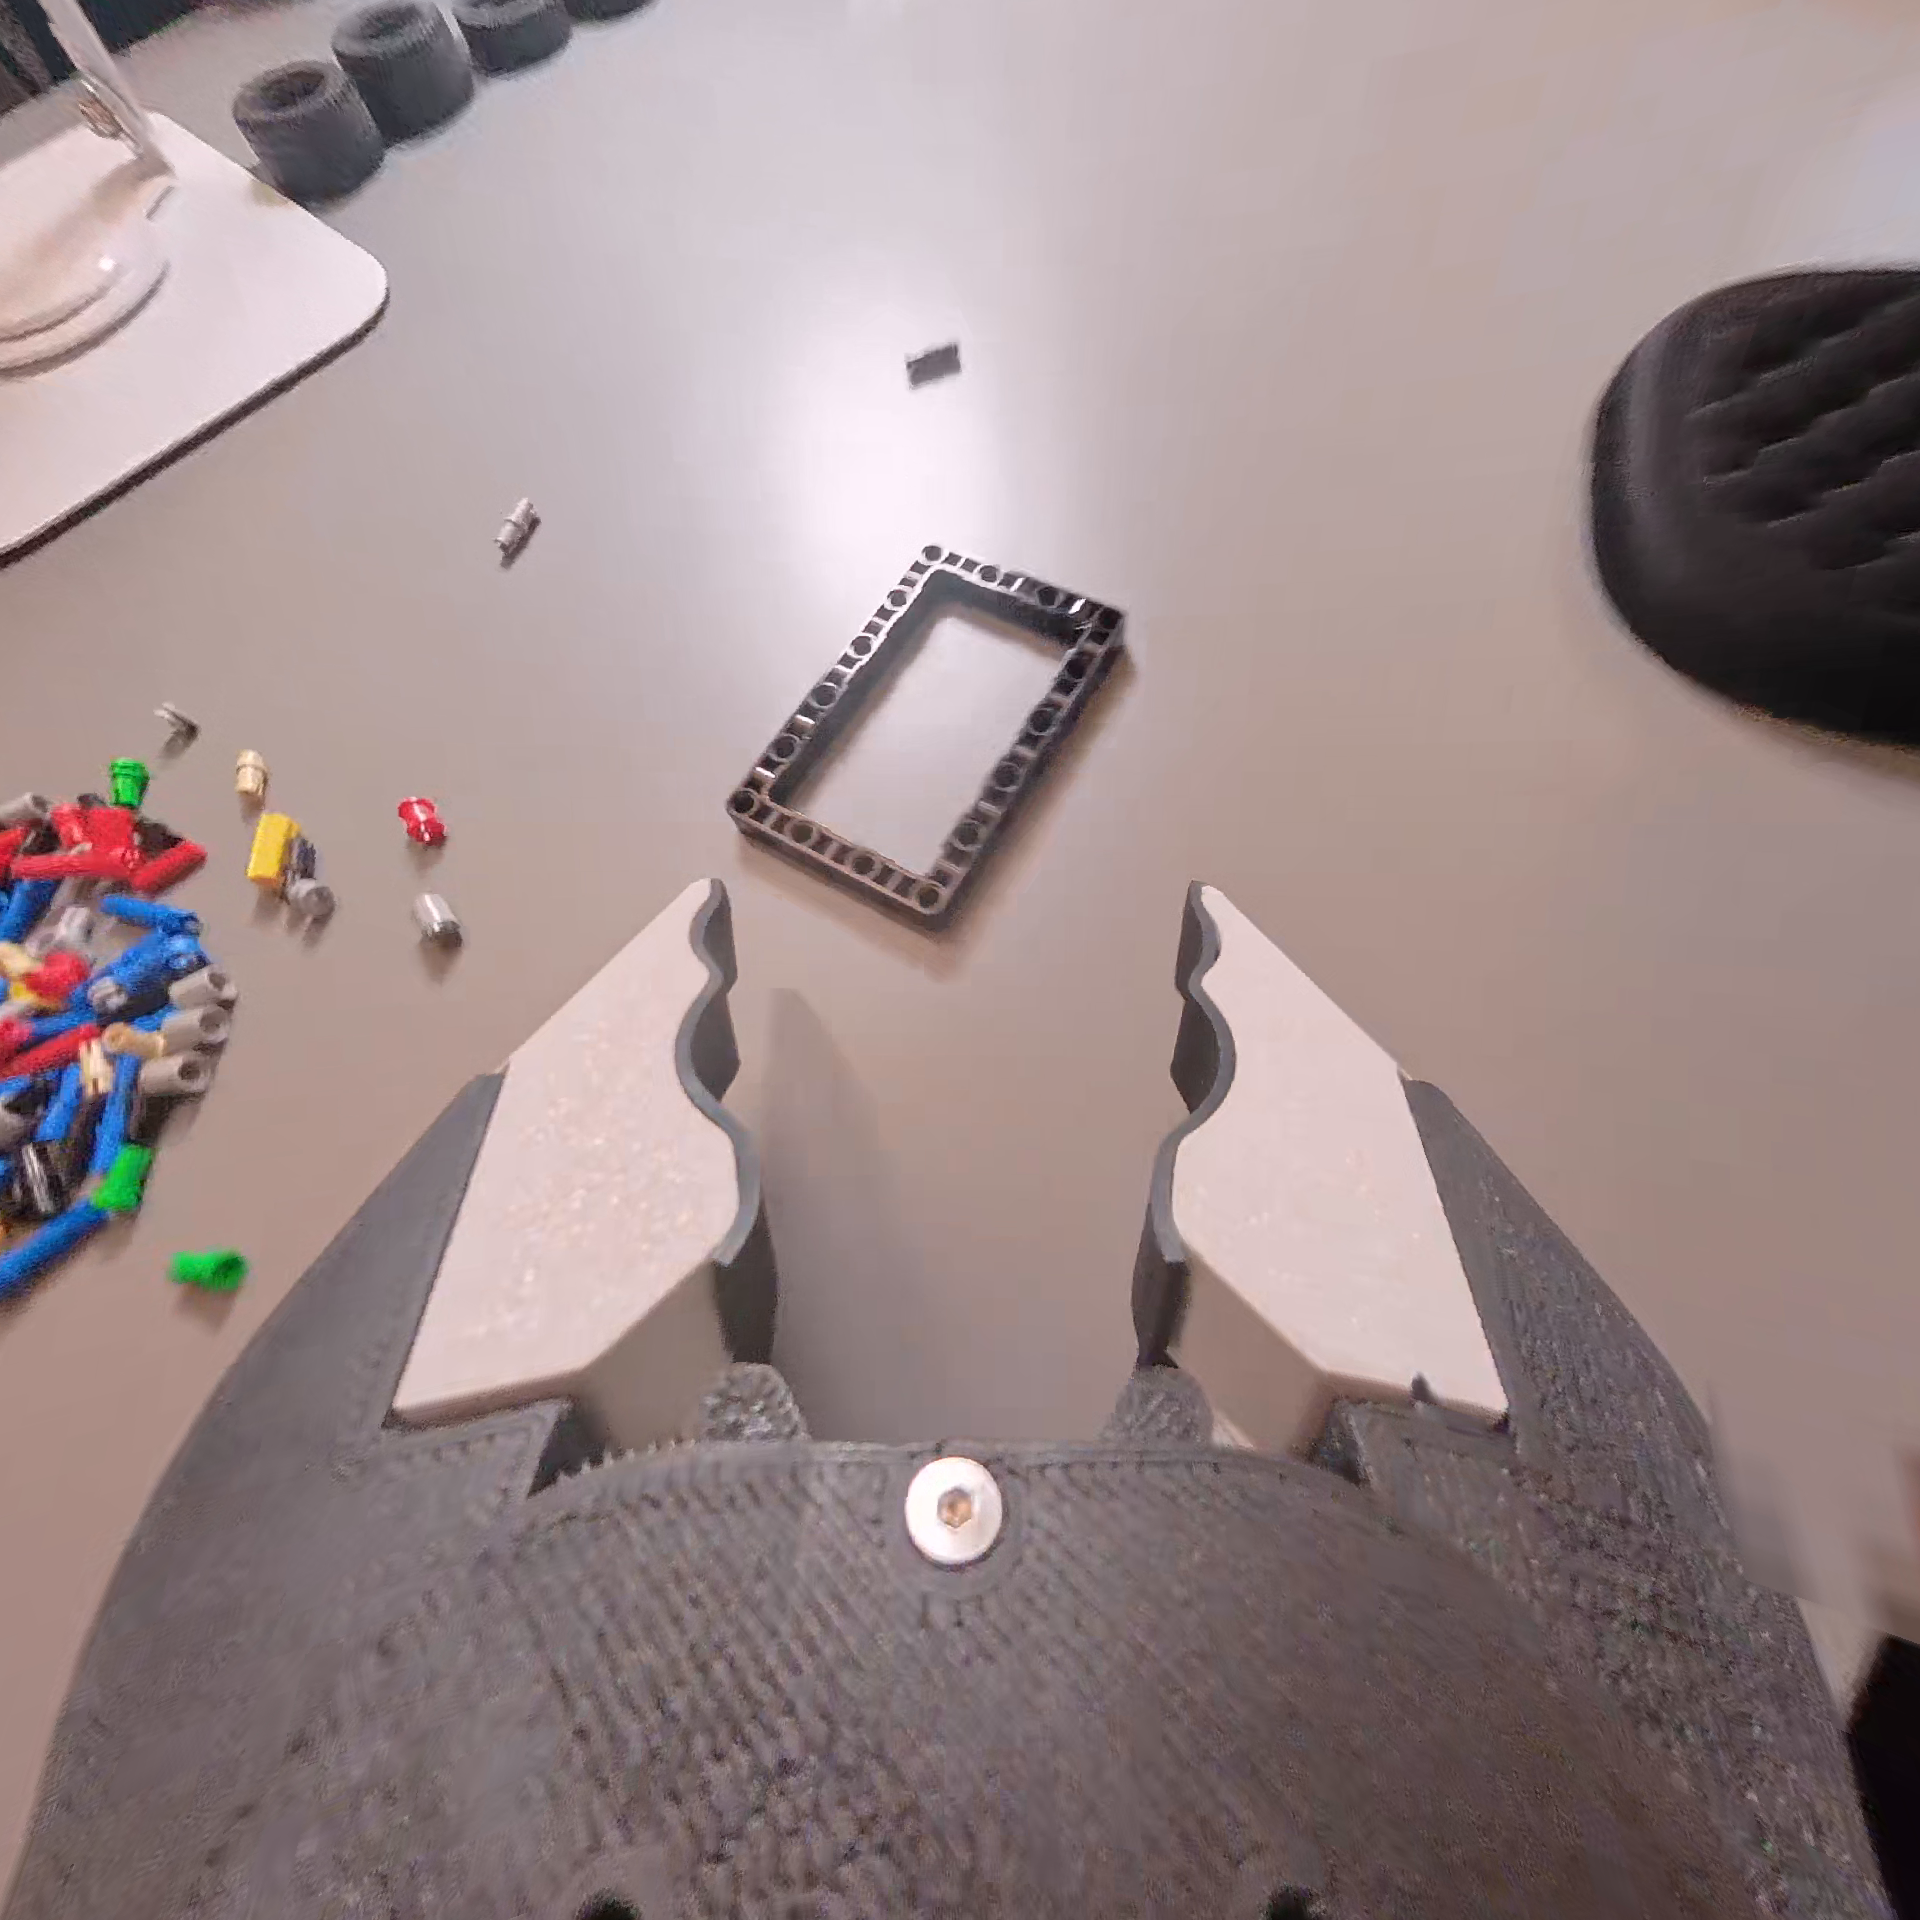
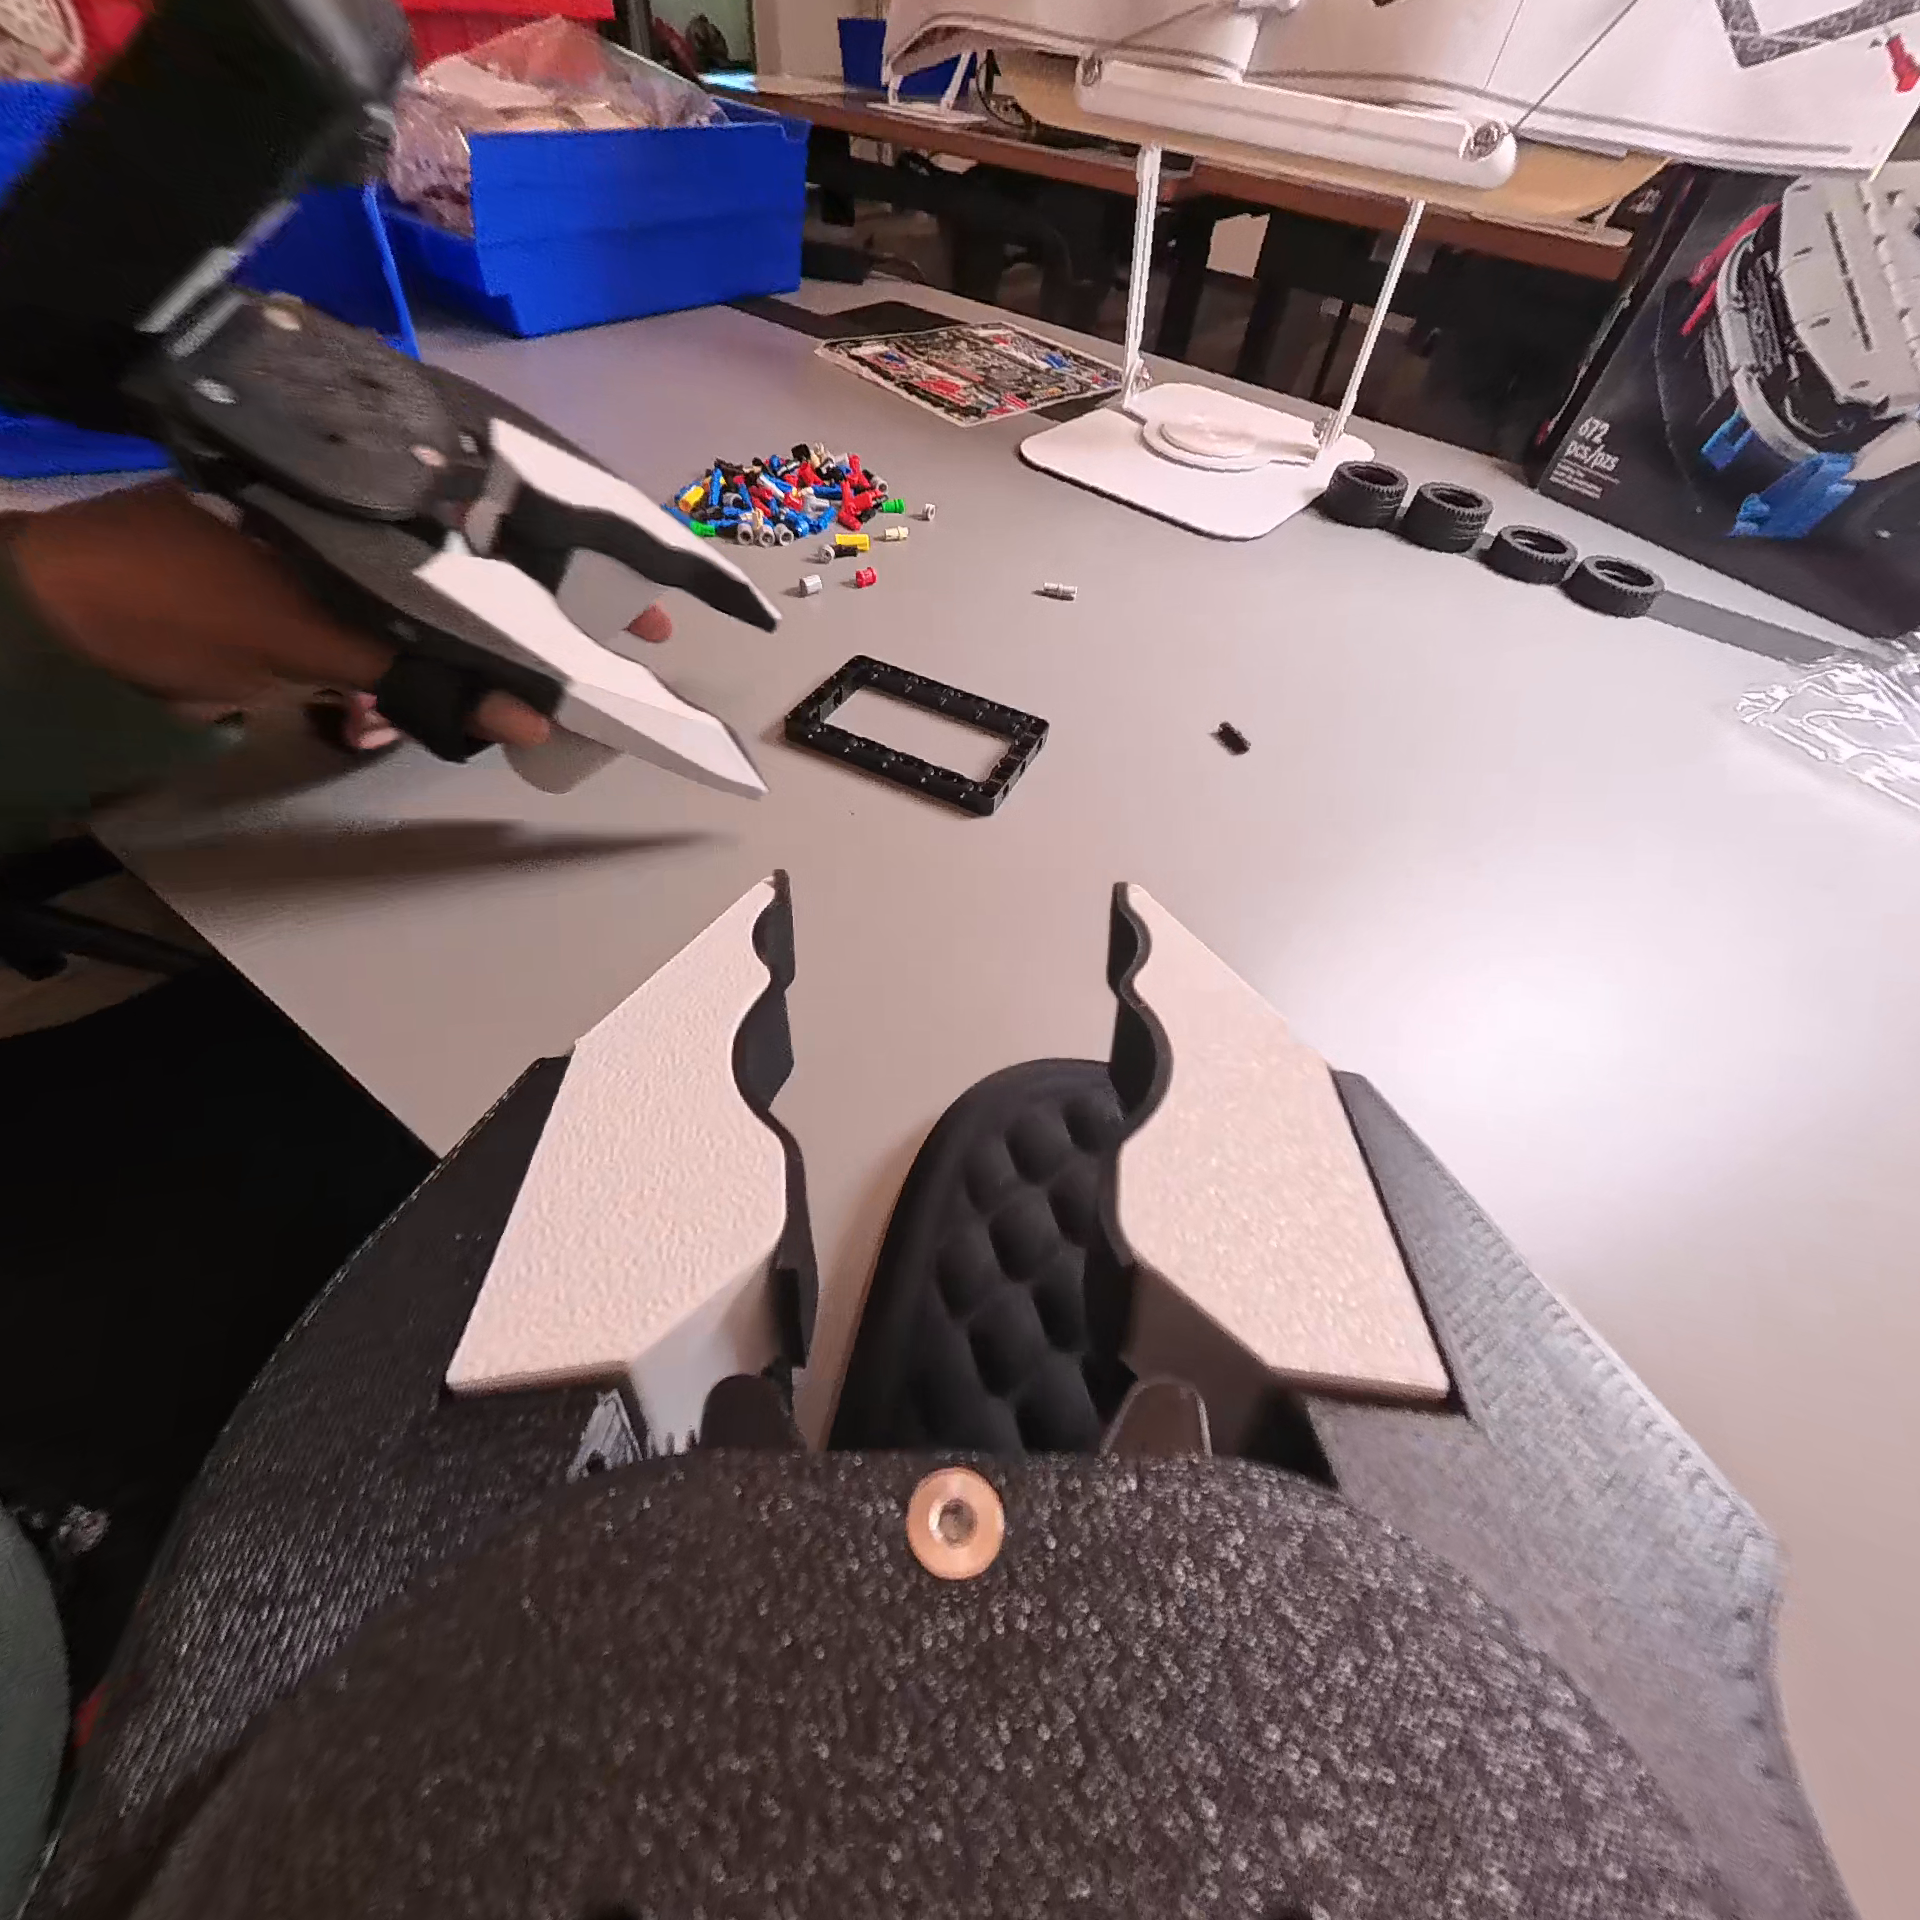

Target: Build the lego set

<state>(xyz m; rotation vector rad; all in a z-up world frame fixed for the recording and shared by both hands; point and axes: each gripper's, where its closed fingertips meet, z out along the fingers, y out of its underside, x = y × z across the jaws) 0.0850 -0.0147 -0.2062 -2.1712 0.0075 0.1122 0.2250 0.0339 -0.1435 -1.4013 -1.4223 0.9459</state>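
1. Left tongs [image 1: 956, 914] spread wide and empty, hovering just short of the black frame [image 1: 928, 727]; right tongs [image 2: 945, 894] likewise wide, empty, farther back.
2. Frame flat on the tabletop [image 1: 1351, 935]: best approached low, straddling one long edge.
3. Beyond, loose black pin [image 1: 932, 364] and coloured parts pile [image 2: 790, 499], untouched.
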